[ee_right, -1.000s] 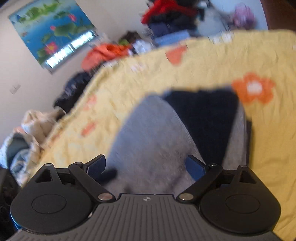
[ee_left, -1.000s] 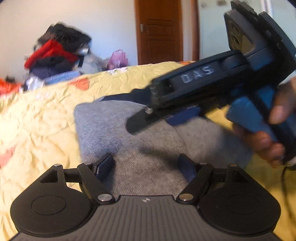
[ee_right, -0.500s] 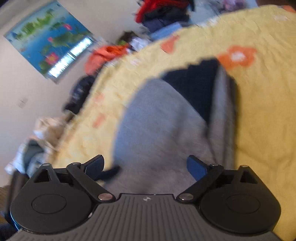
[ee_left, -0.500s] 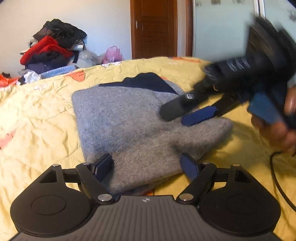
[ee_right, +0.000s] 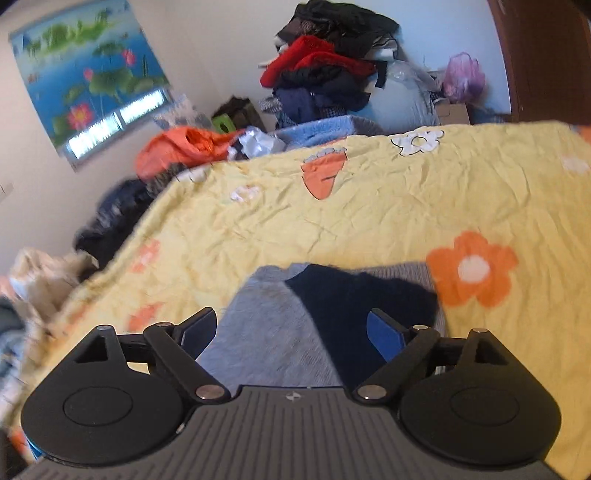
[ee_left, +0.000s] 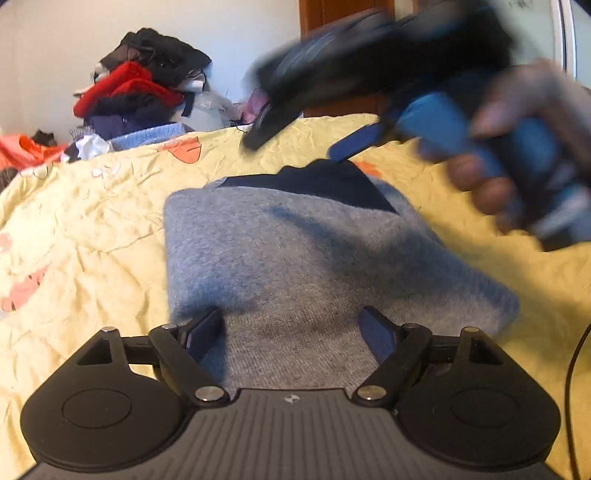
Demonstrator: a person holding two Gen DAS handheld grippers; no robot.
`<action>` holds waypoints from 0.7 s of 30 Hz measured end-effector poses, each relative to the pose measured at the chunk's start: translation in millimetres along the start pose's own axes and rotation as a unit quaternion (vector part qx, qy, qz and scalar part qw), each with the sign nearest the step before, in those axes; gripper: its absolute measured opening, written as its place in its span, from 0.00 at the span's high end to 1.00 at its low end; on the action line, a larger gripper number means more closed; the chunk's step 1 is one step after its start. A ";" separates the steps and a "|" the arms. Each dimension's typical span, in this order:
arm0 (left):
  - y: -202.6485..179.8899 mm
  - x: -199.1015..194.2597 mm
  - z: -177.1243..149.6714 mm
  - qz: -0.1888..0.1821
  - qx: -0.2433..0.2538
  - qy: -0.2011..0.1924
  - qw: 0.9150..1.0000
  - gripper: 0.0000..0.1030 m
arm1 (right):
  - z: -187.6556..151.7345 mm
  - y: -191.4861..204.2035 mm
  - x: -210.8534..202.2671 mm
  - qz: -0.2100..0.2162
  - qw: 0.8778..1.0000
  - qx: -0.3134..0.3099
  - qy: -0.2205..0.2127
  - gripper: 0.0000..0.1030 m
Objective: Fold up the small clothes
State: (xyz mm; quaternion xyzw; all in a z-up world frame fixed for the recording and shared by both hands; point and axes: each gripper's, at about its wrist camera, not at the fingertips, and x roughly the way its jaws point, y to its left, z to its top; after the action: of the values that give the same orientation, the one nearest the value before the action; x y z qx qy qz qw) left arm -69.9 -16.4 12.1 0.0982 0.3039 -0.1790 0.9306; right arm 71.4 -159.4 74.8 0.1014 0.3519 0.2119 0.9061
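Observation:
A grey knit garment [ee_left: 303, 258] with a dark navy panel [ee_left: 325, 181] lies folded on the yellow bedspread [ee_left: 85, 229]. My left gripper [ee_left: 293, 328] is open and empty, low over the garment's near edge. My right gripper [ee_left: 295, 136] is blurred in the left wrist view, raised above the garment's far side, open and empty. In the right wrist view the right gripper [ee_right: 291, 332] hovers over the garment [ee_right: 266, 332] and its navy panel [ee_right: 351, 299].
A pile of red, black and blue clothes [ee_right: 325, 70] stands beyond the bed by the wall. Orange cloth [ee_right: 181, 144] and dark clothes [ee_right: 110, 218] lie off the bed's far edge. A wooden door [ee_left: 332, 7] is behind. A black cable [ee_left: 576, 369] runs at right.
My right gripper has lifted up and away from the garment toward the far side. The garment now lies flat, released. My left gripper has stayed open near its near edge.

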 end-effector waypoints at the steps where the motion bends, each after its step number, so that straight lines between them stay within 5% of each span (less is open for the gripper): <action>1: -1.0 1.2 0.5 0.002 0.001 0.000 1.000 0.19 | -1.3 1.8 15.4 -0.022 0.999 -0.025 0.017 0.13; 3: 0.7 0.1 -1.1 -0.004 -0.001 -0.002 1.000 0.19 | -15.3 -3.4 48.6 -0.088 0.991 -0.070 0.066 0.11; 5: 2.7 -1.2 -1.9 -0.008 -0.001 -0.003 1.000 0.19 | -35.1 -17.5 54.0 -0.091 0.990 -0.105 0.037 0.02; 8: 4.8 -4.3 -3.2 -0.012 -0.001 -0.006 1.000 0.19 | -28.2 -29.1 50.2 -0.095 0.992 -0.067 0.046 0.02; 11: 4.8 -3.5 -4.3 -0.013 -0.004 -0.010 1.000 0.19 | -13.2 -20.2 41.9 -0.112 0.991 -0.058 0.048 0.16; 16: 7.9 -1.2 -3.8 -0.013 -0.002 -0.013 1.000 0.17 | 1.8 26.8 10.3 -0.037 0.997 -0.072 -0.007 0.07; 21: 8.0 -1.4 -4.7 -0.014 -0.005 -0.015 1.000 0.17 | 6.0 73.0 50.9 0.055 0.992 -0.089 0.075 0.06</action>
State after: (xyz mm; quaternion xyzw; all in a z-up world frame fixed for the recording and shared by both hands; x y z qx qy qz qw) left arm -70.2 -7.3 9.8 0.0872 0.2922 -0.1917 0.9329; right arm 86.4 -71.5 73.2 0.0235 0.3926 0.2985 0.8696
